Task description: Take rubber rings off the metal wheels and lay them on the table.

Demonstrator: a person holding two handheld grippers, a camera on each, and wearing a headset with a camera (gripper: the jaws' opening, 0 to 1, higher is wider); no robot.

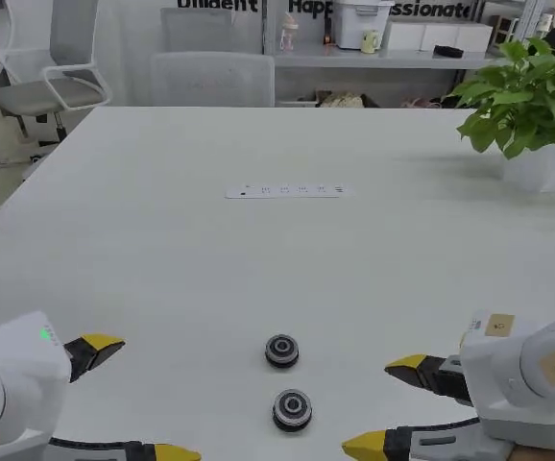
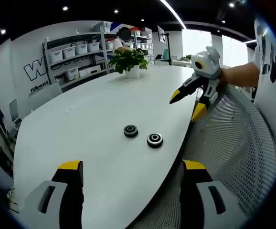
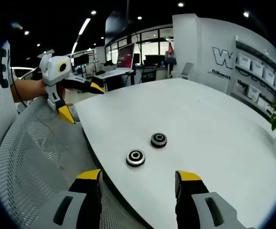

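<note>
Task apparently not begun. Far wheel (image 1: 281, 351) and near wheel (image 1: 292, 408) sit close together on the table (image 1: 258, 269), near its front edge. Each seems to carry its dark ring (image 3: 128, 158); detail too small to be sure. No loose ring lies on the table. Left gripper (image 1: 135, 399) and right gripper (image 1: 385, 403) flank the wheels, well apart from them, jaws spread wide, holding nothing. Remaining: both rings off and laid down.

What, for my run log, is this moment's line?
wheels: two, rings on, table | left tongs: open, empty | right tongs: open, empty
</note>
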